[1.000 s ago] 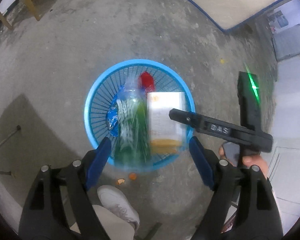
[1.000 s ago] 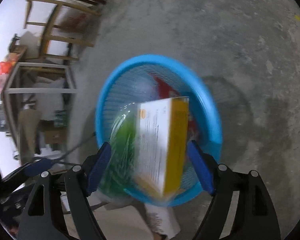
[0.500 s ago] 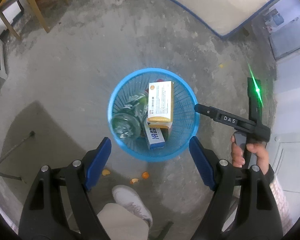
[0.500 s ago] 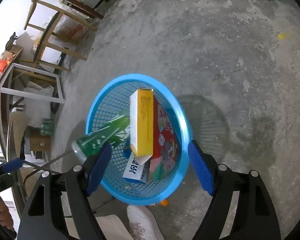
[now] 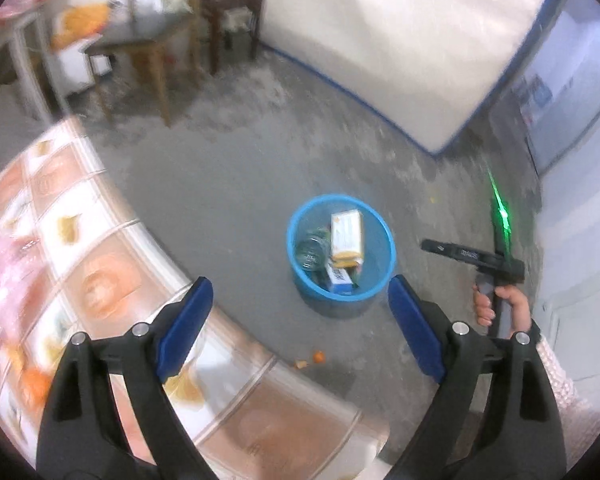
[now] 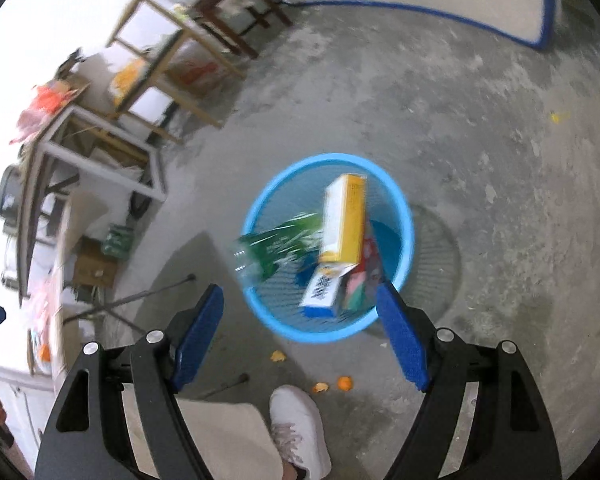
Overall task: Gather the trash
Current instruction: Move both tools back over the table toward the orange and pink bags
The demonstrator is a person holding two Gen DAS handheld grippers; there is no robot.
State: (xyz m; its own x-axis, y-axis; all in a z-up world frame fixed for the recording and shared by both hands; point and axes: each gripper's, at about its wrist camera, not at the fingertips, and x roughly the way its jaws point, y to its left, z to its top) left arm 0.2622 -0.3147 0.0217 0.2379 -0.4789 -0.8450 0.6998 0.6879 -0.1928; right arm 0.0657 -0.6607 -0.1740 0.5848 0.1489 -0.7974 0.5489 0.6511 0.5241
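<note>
Trash, a yellow-and-white cardboard box (image 6: 342, 220) and green plastic bottle (image 6: 280, 246), sits mid-frame in the round blue mesh plastic basket (image 6: 408, 216) beyond the empty, spread right gripper (image 6: 300, 344) and empty, opening left gripper (image 5: 298, 328); orange scraps (image 6: 334, 384) probably come next, approached low.

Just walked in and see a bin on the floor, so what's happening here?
A person is collecting trash with a handheld gripper in each hand. The blue basket on the concrete floor holds a yellow and white box, a green plastic bottle and a blue and white carton. The left gripper, jaws opening, and the right gripper both hang empty above it. Orange peel scraps lie on the floor.
</note>
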